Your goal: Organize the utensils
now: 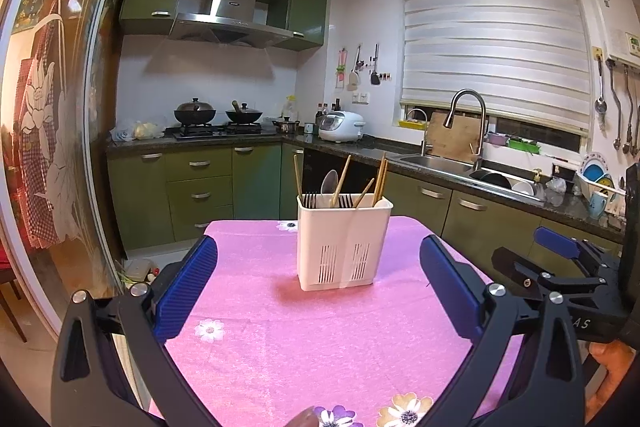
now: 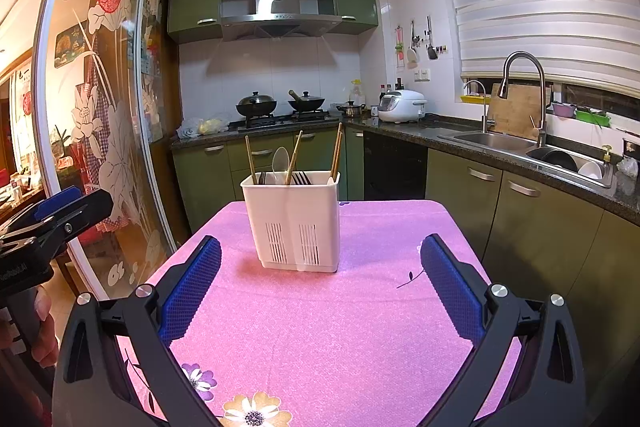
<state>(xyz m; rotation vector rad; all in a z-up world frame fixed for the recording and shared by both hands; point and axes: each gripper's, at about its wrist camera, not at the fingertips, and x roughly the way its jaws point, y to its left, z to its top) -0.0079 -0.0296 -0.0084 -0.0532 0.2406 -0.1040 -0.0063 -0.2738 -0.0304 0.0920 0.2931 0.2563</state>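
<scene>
Standing upright on the pink tablecloth (image 1: pixel 260 307), the utensil holder (image 1: pixel 344 241); both hand-held grippers (image 1: pixel 318 287) (image 2: pixel 320 287) gape wide, empty.

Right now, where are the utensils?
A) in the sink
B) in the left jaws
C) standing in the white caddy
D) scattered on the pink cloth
C: chopsticks, a spoon and forks stand in the white caddy on the pink cloth; both grippers' jaws are open and empty.
</scene>
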